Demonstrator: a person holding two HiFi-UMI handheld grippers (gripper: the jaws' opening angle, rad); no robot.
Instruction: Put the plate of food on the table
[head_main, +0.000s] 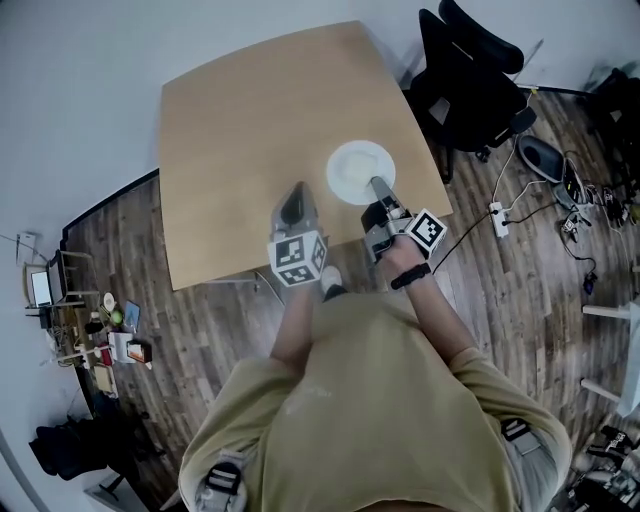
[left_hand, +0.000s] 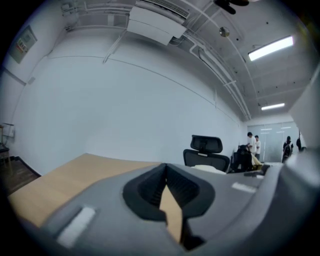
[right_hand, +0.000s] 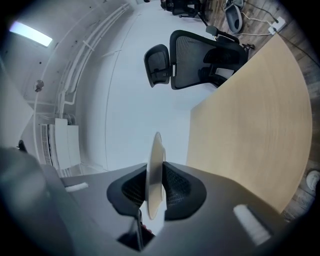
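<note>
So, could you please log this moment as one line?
right tool: shut on plate rim | left tool: shut, empty | plate: over table | food: none seen

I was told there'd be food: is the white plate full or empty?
Looks empty: from above the plate shows only bare white; the right gripper pinches its rim.

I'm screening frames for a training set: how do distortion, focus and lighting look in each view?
Head view: fisheye bows the table edges; even light, plate nearly blown white. Left gripper view: black vignette, ceiling lamp glares, left gripper soft. Right gripper view: same vignette, plate edge-on in right gripper, slightly blurred.
</note>
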